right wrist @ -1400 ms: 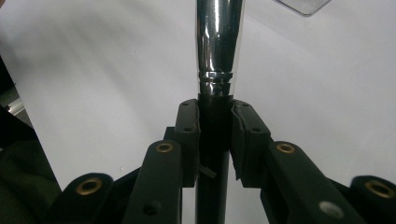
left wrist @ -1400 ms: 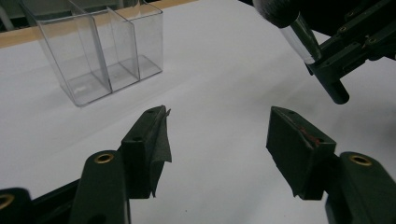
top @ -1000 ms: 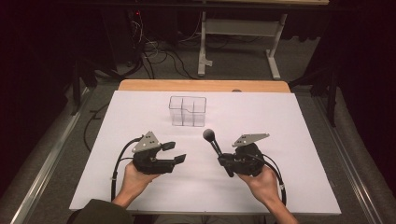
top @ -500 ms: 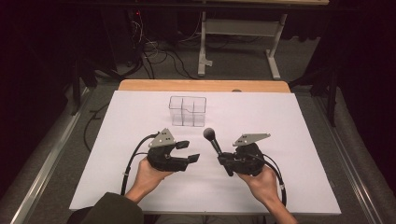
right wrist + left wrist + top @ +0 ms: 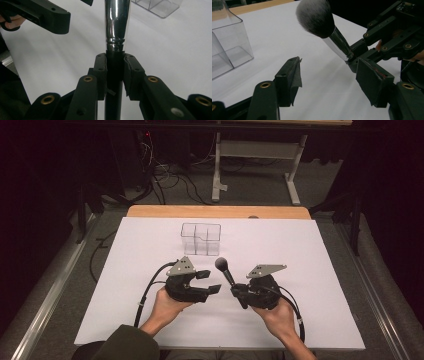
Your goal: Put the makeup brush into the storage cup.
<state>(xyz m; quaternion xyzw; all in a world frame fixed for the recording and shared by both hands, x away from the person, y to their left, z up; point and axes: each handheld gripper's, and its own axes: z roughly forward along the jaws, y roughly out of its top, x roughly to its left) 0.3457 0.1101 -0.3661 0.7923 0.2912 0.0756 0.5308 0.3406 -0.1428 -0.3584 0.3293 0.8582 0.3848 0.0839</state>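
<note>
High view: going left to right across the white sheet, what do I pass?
Left gripper → makeup brush → right gripper. The clear organizer sits farther back, so it is left out.

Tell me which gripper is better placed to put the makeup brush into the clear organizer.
Right. The right gripper is already shut on the makeup brush handle, while the left gripper is open and holds nothing. The clear organizer sits just ahead.

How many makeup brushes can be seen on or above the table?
1. The makeup brush is held by its black handle in the right gripper, bristles pointing toward the clear organizer.
</note>
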